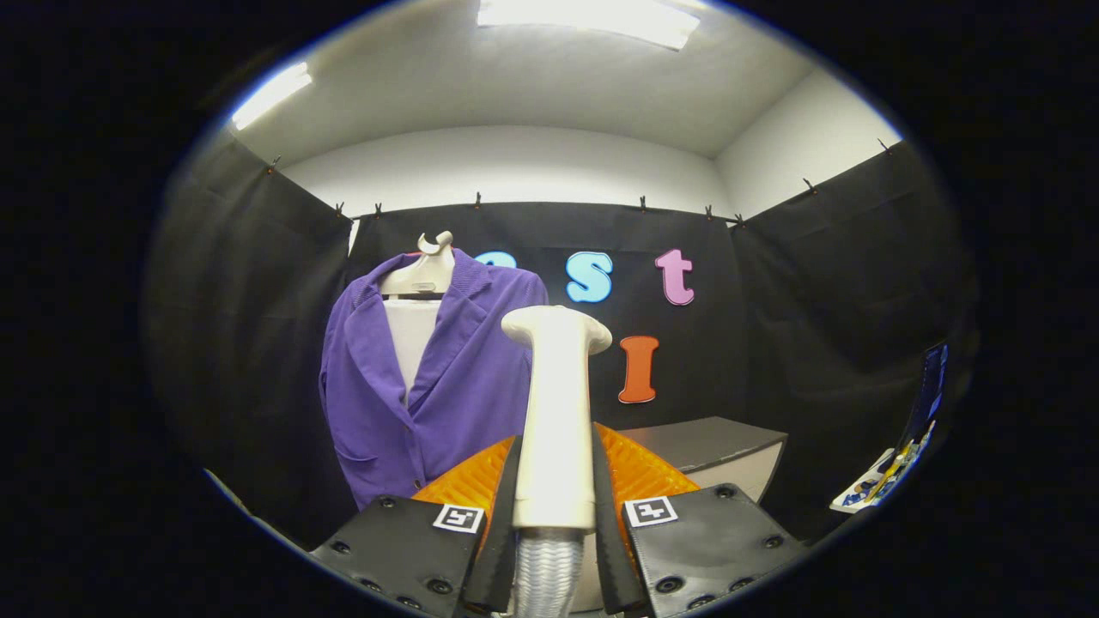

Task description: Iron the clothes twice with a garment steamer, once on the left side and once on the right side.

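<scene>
A purple jacket (446, 378) hangs on a pale hanger (422, 268) in front of the black cloth wall, beyond my fingers and to their left. My gripper (555, 468) is shut on the white handle of the garment steamer (556, 412), which stands upright between the fingers. The steamer's flat head (556, 328) rises above the fingertips, level with the jacket's right shoulder and apart from the cloth. A ribbed grey hose (546, 566) leaves the handle's lower end between the finger bases.
A grey-topped table (713, 442) stands beyond the fingers to the right, under the wall. A stand with small coloured items (893, 476) sits further right. Black cloth walls close in on both sides.
</scene>
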A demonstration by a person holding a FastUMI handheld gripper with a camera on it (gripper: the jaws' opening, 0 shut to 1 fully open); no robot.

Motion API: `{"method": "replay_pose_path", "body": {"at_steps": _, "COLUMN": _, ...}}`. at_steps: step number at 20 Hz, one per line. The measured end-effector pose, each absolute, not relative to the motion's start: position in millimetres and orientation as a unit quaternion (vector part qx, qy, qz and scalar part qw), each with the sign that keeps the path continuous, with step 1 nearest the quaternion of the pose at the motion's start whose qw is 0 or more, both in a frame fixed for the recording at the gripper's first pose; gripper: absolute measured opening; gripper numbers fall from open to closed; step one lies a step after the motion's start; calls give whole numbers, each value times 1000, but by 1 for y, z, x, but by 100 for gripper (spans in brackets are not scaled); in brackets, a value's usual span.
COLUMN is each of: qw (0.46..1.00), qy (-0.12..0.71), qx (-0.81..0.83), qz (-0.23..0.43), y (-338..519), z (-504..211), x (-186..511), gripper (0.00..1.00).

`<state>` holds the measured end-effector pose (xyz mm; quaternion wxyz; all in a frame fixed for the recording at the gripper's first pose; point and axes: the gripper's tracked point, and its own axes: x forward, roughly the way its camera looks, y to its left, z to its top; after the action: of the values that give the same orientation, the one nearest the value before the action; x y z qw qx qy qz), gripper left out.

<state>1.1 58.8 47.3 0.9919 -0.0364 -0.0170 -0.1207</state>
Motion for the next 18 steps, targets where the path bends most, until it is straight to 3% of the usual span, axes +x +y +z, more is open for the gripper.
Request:
{"method": "replay_pose_path", "body": {"at_steps": 7, "qw": 996, "qy": -28, "qx": -33, "qz": -82, "y": 116, "z": 45, "x": 48, "gripper": 46}}
{"method": "replay_pose_path", "body": {"at_steps": 18, "qw": 995, "qy": -18, "qx": -29, "qz": -93, "y": 120, "z": 19, "x": 113, "gripper": 46}}
